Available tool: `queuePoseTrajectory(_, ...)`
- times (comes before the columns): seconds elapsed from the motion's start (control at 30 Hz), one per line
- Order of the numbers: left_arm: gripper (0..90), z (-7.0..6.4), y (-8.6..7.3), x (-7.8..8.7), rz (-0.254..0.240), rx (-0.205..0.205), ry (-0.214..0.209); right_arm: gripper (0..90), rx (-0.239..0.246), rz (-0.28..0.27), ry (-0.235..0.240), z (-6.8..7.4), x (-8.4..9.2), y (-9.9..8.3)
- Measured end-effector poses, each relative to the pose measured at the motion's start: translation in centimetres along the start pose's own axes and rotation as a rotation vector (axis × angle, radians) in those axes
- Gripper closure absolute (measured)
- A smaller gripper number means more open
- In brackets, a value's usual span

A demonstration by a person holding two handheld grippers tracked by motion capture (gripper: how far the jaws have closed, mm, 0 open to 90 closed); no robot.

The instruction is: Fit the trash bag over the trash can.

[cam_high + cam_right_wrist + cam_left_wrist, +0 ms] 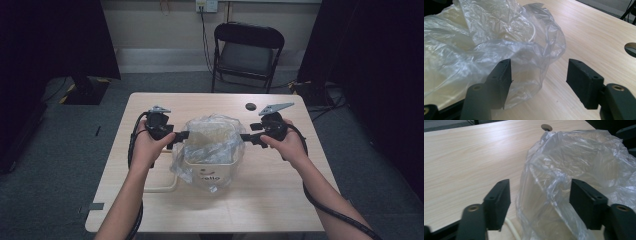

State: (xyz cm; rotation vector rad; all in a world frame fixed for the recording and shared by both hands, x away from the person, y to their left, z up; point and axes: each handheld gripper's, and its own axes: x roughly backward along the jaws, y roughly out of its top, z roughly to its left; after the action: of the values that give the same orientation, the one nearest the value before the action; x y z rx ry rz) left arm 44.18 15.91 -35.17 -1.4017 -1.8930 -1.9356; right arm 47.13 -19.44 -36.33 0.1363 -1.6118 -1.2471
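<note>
Both your tools, left tool [186, 135] and right tool [243, 136], hang released beside the plastic bag [212, 142]; from above, its cream bin [212, 172] shows.

high: above, looking forward-down | tool views: close, facing inward | shared: plastic bag [212, 142]

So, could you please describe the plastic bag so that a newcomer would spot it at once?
On the wooden table, between the two grippers, stands a cream bin. The plastic bag lines and overhangs it: clear, crinkled and shiny, the table's sole see-through thing.

A plastic bag [212, 137] lines a bin [212, 172] standing mid-table [280, 200], between both tools.
</note>
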Motion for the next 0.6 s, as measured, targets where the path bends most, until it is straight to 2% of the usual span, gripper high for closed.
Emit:
queuePoseTrajectory(0.07,36.4,-0.1,0.4,-0.5,0.003,-0.013,0.003,43.2,0.002,0.012,0.007,0.0,-0.4,0.3)
queuePoseTrajectory(0.13,43.1,-0.1,0.5,-0.8,0.008,-0.01,-0.004,45.8,0.004,0.016,-0.002,-0.1,-0.5,0.4)
queuePoseTrajectory(0.17,43.9,0.0,0.8,-1.3,0.013,-0.007,-0.023,50.3,0.001,0.026,0.006,-0.2,-0.9,0.6)
queuePoseTrajectory(0.27,49.6,0.0,0.9,-1.7,0.026,-0.013,-0.022,54.8,-0.005,0.033,0.015,-0.3,-1.1,0.6)
queuePoseTrajectory(0.3,51.6,0.1,1.1,-1.9,0.021,-0.018,-0.027,60.5,-0.001,0.042,0.02,-0.4,-1.4,0.5)
queuePoseTrajectory(0.4,68.5,0.0,1.3,-2.0,0.042,-0.012,-0.016,68.7,0.006,0.05,0.026,-0.5,-1.6,0.5)
queuePoseTrajectory(0.5,82.1,0.0,1.5,-2.0,0.06,-0.037,0.014,78.1,0.017,0.063,0.022,-0.4,-1.9,0.5)
queuePoseTrajectory(0.53,84.0,0.0,1.5,-2.0,0.06,-0.037,0.014,78.1,0.017,0.063,0.022,-0.4,-1.9,0.5)
queuePoseTrajectory(0.6,86.7,0.2,1.7,-2.0,0.037,-0.006,0.012,84.0,0.02,0.062,0.01,-0.2,-2.1,0.7)
